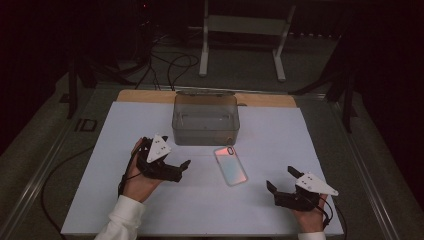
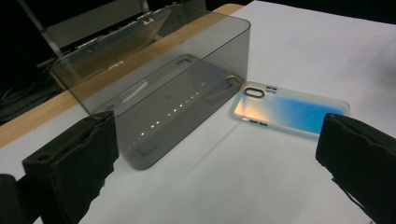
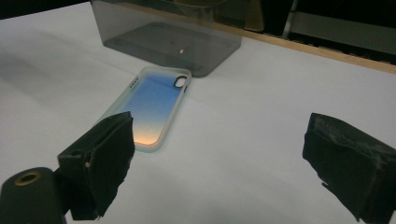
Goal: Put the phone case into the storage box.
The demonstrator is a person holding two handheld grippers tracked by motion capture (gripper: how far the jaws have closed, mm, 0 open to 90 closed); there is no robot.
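A translucent phone case (image 1: 230, 165) with a blue-to-orange sheen lies flat on the white sheet, just in front of the right corner of a clear grey plastic box (image 1: 205, 120). The box stands empty with no lid on it. My left gripper (image 1: 181, 170) rests to the left of the case, open and holding nothing. In the left gripper view the box (image 2: 154, 88) and the case (image 2: 289, 109) lie beyond the wide-apart jaws. My right gripper (image 1: 281, 178) is open to the right of the case and nearer the front edge. Its own view shows the case (image 3: 154, 105) ahead, with the box (image 3: 173, 32) behind it.
The white sheet (image 1: 150, 210) covers most of the table, and a wooden strip (image 1: 145, 96) shows along its back edge. Cables (image 1: 170, 65) and a white metal stand (image 1: 240, 25) sit on the floor behind. A person's hands and white sleeves come in from the bottom.
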